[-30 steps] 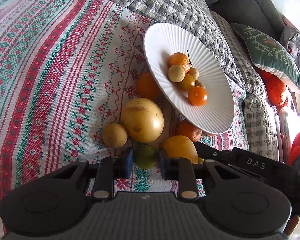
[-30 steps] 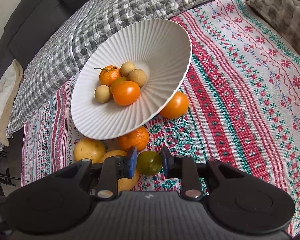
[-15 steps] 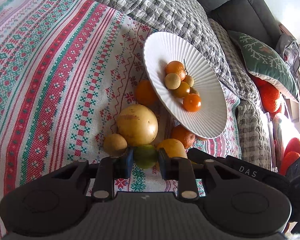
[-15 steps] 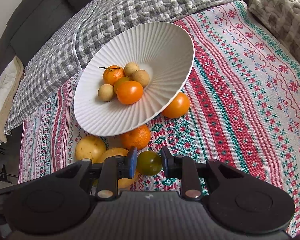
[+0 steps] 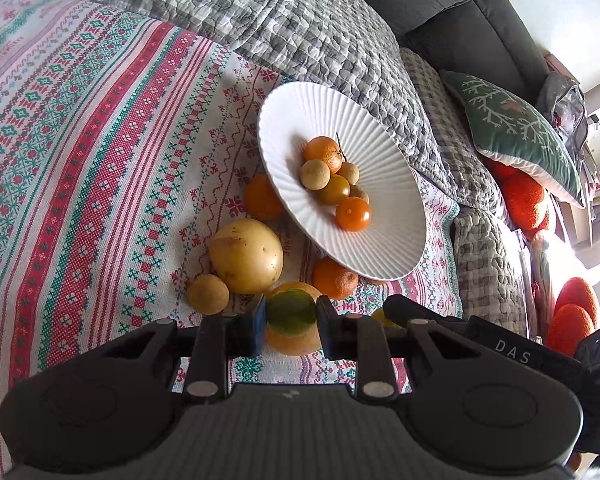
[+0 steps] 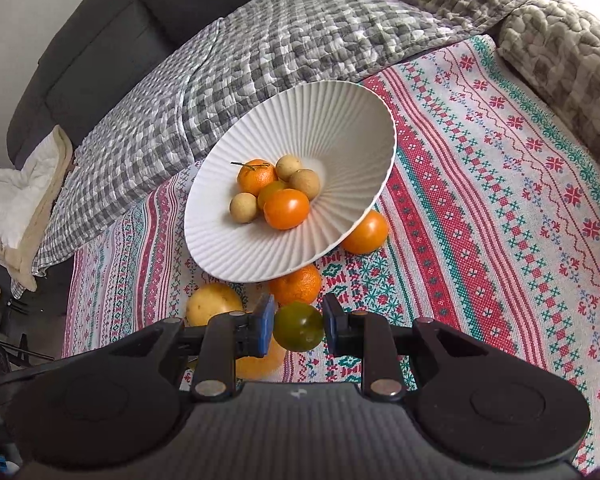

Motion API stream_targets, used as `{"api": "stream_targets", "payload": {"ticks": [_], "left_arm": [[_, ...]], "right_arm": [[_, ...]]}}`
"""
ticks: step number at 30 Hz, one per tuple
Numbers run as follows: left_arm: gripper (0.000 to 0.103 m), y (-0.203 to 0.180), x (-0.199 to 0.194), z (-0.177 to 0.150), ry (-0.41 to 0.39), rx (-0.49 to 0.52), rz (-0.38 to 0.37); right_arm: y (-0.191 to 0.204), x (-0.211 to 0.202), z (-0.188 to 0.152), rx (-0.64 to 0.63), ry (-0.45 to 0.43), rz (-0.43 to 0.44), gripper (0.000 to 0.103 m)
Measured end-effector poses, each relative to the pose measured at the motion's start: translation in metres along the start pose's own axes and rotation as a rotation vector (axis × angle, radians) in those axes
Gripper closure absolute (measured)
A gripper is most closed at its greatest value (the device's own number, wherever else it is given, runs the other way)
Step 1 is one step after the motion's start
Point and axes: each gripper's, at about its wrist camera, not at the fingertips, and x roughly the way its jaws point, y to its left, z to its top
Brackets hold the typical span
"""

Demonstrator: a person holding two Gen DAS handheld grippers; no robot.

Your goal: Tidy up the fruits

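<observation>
- Your left gripper (image 5: 291, 320) is pinching a green fruit (image 5: 291, 312); both pads touch its sides.
- Directly behind and below that fruit lies a yellow-orange fruit (image 5: 294, 340), partly hidden by the fingers.
- Ahead and to the left of the left fingers sits a large yellow fruit (image 5: 246, 255), with a small tan fruit (image 5: 207, 294) touching its near-left side.
- Just ahead and slightly right of the left fingers, a mandarin (image 5: 334, 278) is tucked under the near rim of the white ribbed plate (image 5: 380, 256).
- The plate sits tilted on the patterned cloth (image 5: 80, 140), with a cluster of small orange and tan fruits in its hollow.
- Your right gripper (image 6: 299, 324) is clamped on a dark green tomato (image 6: 299, 327), a pad pressed against each side.
- Straight ahead of the right fingers, an orange tomato (image 6: 286, 209) rests nearest you in the plate's cluster.
- Ahead and to the right, another orange fruit (image 6: 366, 232) lies on the cloth, half under the plate's rim (it may be propping the plate, but you cannot tell).
</observation>
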Motion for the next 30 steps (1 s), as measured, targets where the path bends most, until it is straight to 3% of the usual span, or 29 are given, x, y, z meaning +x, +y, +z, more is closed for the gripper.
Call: {"api": "stream_targets", "payload": {"ticks": [5,10,14,17,21,24,28,30], "left_arm": [[0.084,-0.010,-0.006,0.004,-0.012,0.016,-0.040],[0.084,-0.018,-0.011,0.012,-0.039,0.032,-0.087],[0.084,-0.021,-0.004,0.022,-0.057,0.044,-0.061],[0.084,-0.022,0.007,0.031,-0.049,0.042,-0.085],[0.084,-0.031,0.032,0.053,-0.041,0.033,-0.011],[0.084,-0.038,0.044,0.069,-0.023,0.021,-0.001],[0.083,-0.051,0.043,0.073,-0.031,0.046,0.052],[0.073,-0.051,0.038,0.070,-0.030,0.062,0.068]], "right_arm": [[0.001,-0.006,0.002,-0.042,-0.083,-0.010,0.080],[-0.003,-0.007,0.008,-0.016,-0.094,0.037,0.080],[-0.006,-0.003,0.018,0.021,-0.109,0.074,0.080],[-0.005,0.003,0.030,0.030,-0.121,0.071,0.080],[-0.002,0.020,0.050,0.012,-0.105,0.015,0.079],[0.001,0.028,0.060,0.002,-0.081,-0.041,0.079],[-0.001,0.021,0.066,-0.013,-0.079,-0.025,0.079],[-0.004,0.011,0.066,-0.021,-0.090,-0.016,0.079]]}}
